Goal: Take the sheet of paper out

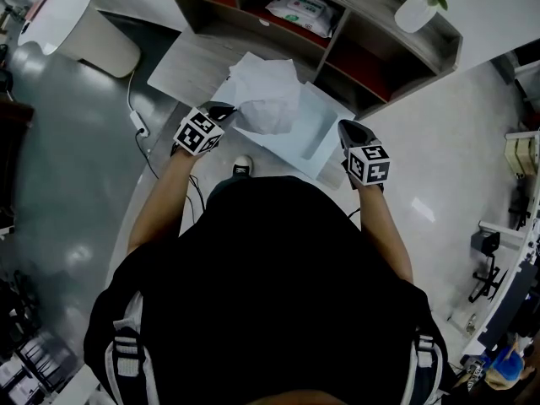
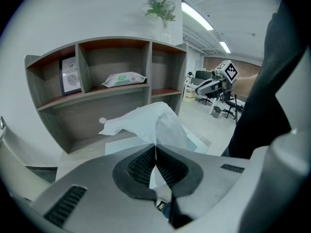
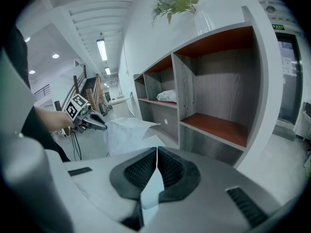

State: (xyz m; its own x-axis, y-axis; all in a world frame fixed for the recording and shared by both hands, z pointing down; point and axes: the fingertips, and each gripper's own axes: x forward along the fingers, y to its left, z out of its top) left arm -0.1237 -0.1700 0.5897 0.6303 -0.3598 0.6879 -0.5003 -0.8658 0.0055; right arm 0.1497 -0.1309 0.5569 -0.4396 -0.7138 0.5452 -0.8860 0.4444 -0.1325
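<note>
A crumpled white sheet of paper (image 1: 266,98) sticks partly out of a pale blue sleeve (image 1: 319,125), both held in the air in front of the person. My left gripper (image 1: 229,112) is shut on the sheet's near left edge; in the left gripper view the paper (image 2: 146,123) rises from between the closed jaws (image 2: 155,149). At the sleeve's right corner, my right gripper (image 1: 346,130) is shut, with a strip of the pale blue sleeve (image 3: 150,193) pinched between its jaws (image 3: 156,152). The right gripper view also shows the left gripper (image 3: 99,125) at the paper (image 3: 124,132).
A grey shelf unit (image 1: 380,53) with red-brown boards stands ahead, with a pack of wipes (image 1: 299,8) in one bay and a vase with a plant (image 1: 418,7) on top. At the far left there is a white bin (image 1: 72,19), and a cable with a power strip (image 1: 139,125) lies on the floor.
</note>
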